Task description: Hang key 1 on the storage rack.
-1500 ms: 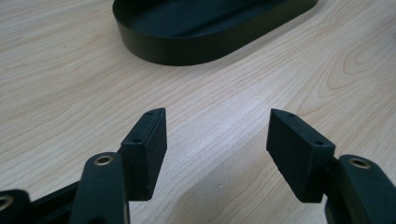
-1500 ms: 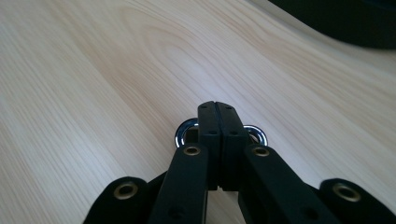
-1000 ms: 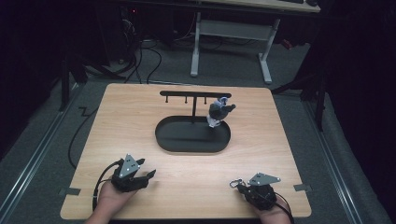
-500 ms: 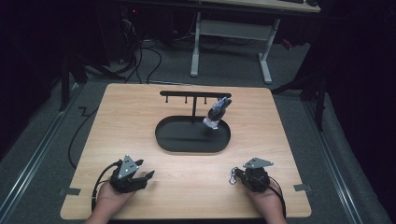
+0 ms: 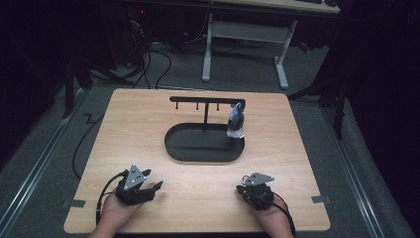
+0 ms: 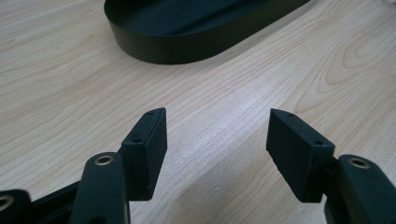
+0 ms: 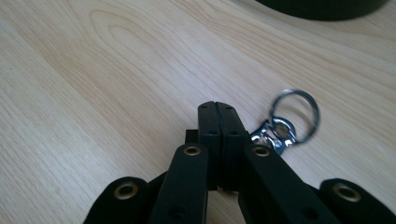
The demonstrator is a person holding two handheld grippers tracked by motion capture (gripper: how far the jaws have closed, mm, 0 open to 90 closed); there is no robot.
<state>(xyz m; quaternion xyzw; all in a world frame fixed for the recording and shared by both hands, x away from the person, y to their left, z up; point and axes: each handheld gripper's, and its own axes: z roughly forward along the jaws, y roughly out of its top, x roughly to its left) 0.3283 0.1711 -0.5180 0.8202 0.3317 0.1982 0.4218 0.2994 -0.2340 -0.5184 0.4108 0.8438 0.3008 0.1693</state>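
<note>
A black oval tray [image 5: 193,148] lies mid-table, and a black hook rack [image 5: 203,99] rises from it. From the rack's right end hangs a small grey-blue charm [image 5: 236,121]. My left gripper [image 5: 157,186] rests at the front left, its jaws open and empty, and faces the tray [image 6: 187,42] across bare wood. My right gripper [image 5: 241,188] is at the front right, jaws pressed together [image 7: 218,109]. A metal key ring with a clasp [image 7: 281,128] shows right beside its right jaw. The clasp's end is hidden behind that jaw, so I cannot tell whether it is pinched.
The wooden table [image 5: 138,124] has bare room on both sides of the tray and along its front. A grey desk frame [image 5: 245,34] and cables stand on the floor beyond the far edge. The tray's rim [image 7: 322,9] is just ahead of the right gripper.
My right gripper has slid to the left and slightly away from the front edge. The hanging charm was tilted and now hangs straight. The left gripper has stayed put.
</note>
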